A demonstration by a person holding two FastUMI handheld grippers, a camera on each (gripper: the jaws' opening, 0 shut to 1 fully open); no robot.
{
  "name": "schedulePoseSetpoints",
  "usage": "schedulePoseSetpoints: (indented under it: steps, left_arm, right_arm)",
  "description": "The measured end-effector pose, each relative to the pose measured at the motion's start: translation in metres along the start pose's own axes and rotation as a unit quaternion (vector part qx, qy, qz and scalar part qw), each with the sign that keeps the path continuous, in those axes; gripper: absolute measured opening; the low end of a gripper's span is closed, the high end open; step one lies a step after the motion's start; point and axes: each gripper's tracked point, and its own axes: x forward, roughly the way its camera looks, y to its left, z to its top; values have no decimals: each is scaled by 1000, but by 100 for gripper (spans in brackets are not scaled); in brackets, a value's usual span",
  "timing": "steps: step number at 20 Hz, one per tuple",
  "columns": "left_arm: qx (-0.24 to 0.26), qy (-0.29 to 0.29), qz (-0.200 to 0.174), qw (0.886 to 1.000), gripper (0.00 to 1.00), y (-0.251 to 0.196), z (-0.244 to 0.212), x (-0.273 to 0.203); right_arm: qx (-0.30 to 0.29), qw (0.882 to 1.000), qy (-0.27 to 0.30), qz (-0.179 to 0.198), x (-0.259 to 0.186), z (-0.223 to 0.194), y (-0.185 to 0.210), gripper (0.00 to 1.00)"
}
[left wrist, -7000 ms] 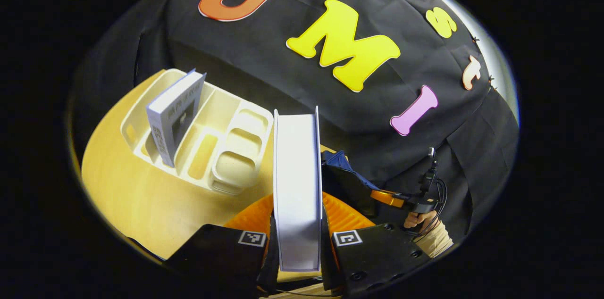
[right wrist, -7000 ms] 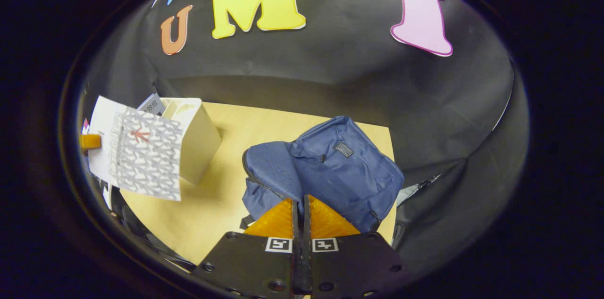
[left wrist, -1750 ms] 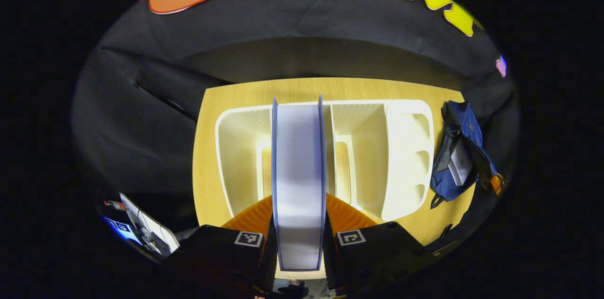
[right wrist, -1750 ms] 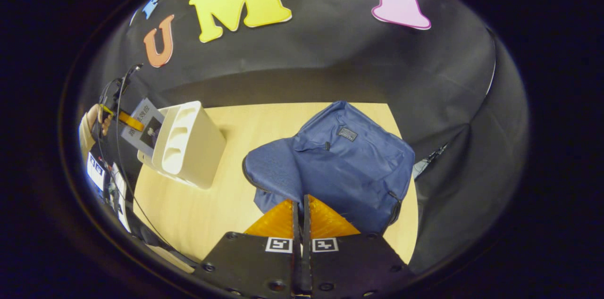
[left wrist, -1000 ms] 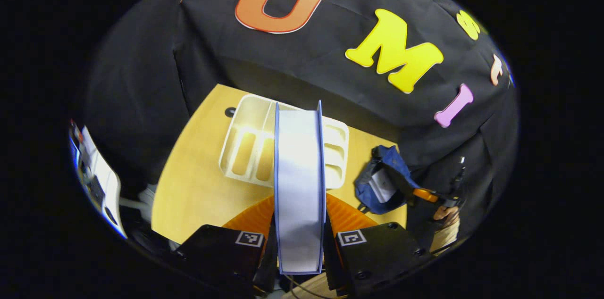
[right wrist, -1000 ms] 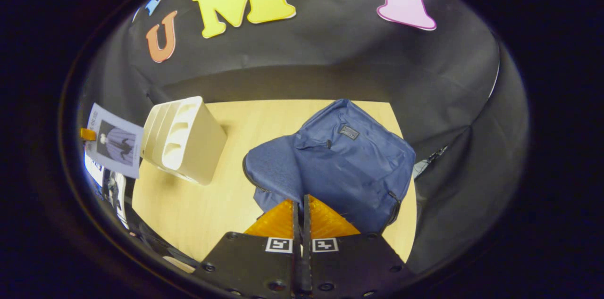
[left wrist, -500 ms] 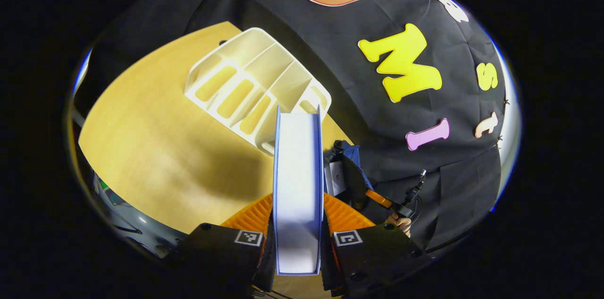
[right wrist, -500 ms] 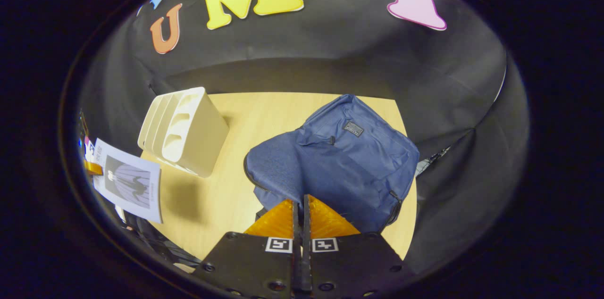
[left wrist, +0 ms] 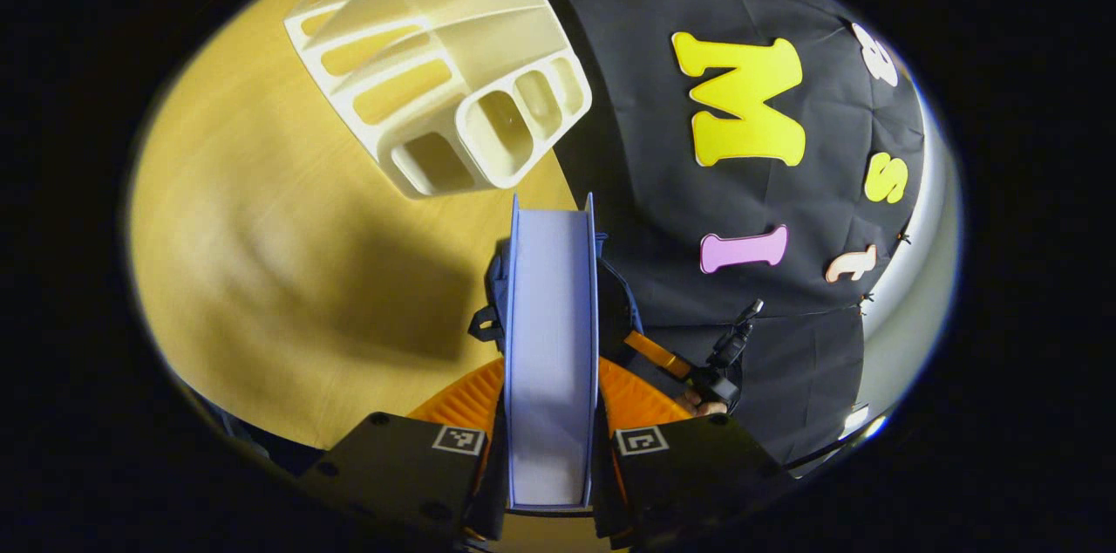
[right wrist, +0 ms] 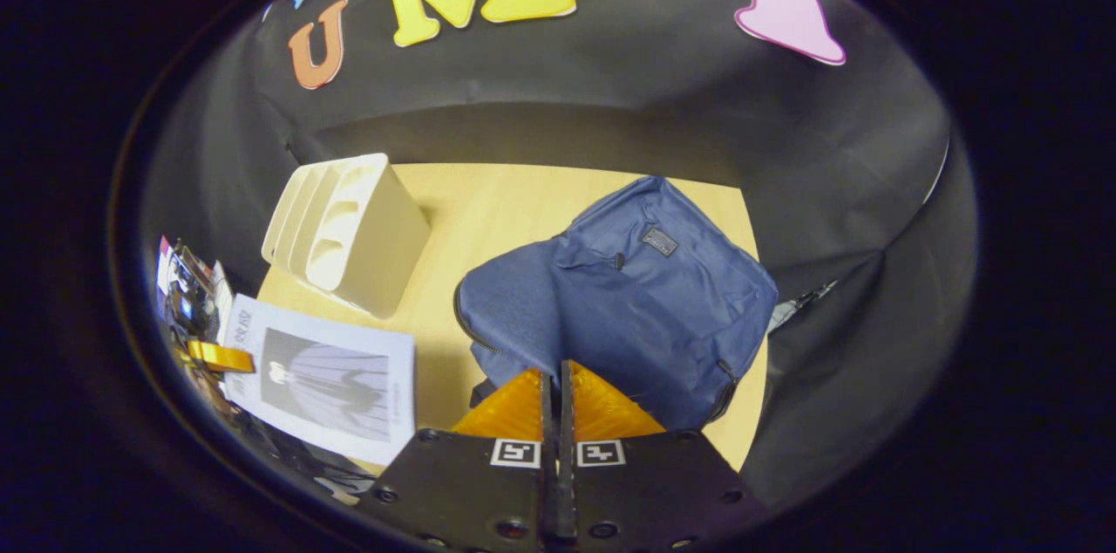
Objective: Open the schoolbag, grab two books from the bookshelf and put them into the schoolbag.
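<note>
Wooden table [right wrist: 488,213], black-draped booth. Left gripper [left wrist: 551,413] clamps a book [left wrist: 551,344] edge-on; schoolbag [right wrist: 628,309] lies just ahead of it, bookshelf [left wrist: 445,64] beyond. Right gripper [right wrist: 558,405], fingers together on the bag's flap, holds it up. Likely step: second book's insertion. Next: lower the book into the opening.

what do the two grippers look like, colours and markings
Both the left gripper and the right gripper have ribbed orange fingers on black bodies, each body carrying two square black-and-white tags. Black cables trail from the right gripper in the left gripper view.
</note>
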Motion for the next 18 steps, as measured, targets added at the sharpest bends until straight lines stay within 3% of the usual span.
schedulePoseSetpoints:
  steps: [3, 5, 11, 14, 18]
  left_arm:
    - [-21, -18, -70, 997, 40, -10, -5, 37]
    - [-41, -28, -95, 994, 40, -5, -3, 59]
    - [-82, -24, -93, 992, 41, 19, -12, 155]
    - [-119, -47, -111, 986, 40, 21, -13, 193]
    - [-125, -70, -134, 981, 41, 19, -20, 227]
  right_arm:
    - [-12, 1000, 6, 6, 2, 4, -1, 1]
    - [-15, 1000, 8, 6, 2, 8, -4, 1]
    - [-50, 998, 5, 22, 1, 19, 2, 1]
    - [-69, 996, 15, 46, 3, 10, 12, 1]
    - [-97, 993, 24, 69, 8, -1, 23, 1]
